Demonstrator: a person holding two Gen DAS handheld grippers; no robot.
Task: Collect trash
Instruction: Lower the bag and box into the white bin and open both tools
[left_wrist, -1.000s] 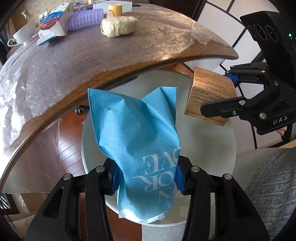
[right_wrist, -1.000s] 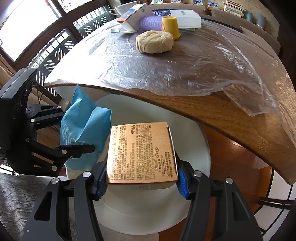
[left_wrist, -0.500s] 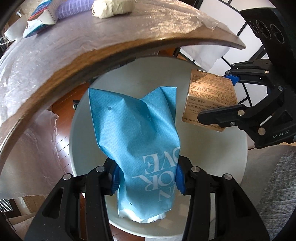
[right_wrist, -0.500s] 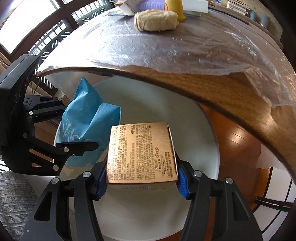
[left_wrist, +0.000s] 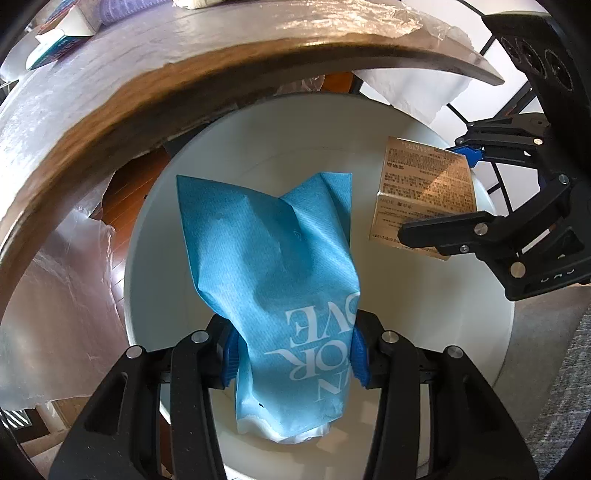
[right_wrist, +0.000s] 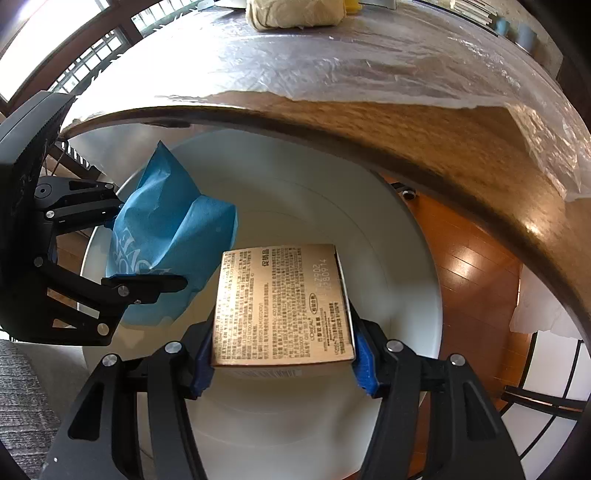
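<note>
My left gripper (left_wrist: 293, 354) is shut on a crumpled blue paper bag (left_wrist: 273, 258) with white lettering and holds it over the open mouth of a round white bin (left_wrist: 155, 236). My right gripper (right_wrist: 282, 363) is shut on a gold printed carton (right_wrist: 282, 306) and holds it over the same white bin (right_wrist: 402, 266). The carton (left_wrist: 421, 195) and right gripper (left_wrist: 436, 192) show at right in the left wrist view. The blue bag (right_wrist: 166, 243) and left gripper (right_wrist: 147, 247) show at left in the right wrist view.
A round wooden table (left_wrist: 110, 96) under clear plastic sheet overhangs the bin's far side. On it lie a beige wrapped lump (right_wrist: 295, 13) and a small box (left_wrist: 62, 40). Wood floor (right_wrist: 469, 273) lies to the right, grey carpet (right_wrist: 26, 398) at lower left.
Both grippers have moved down and forward with their loads, below the table's edge. The bin's mouth now fills more of both views. Both grips are unchanged.
</note>
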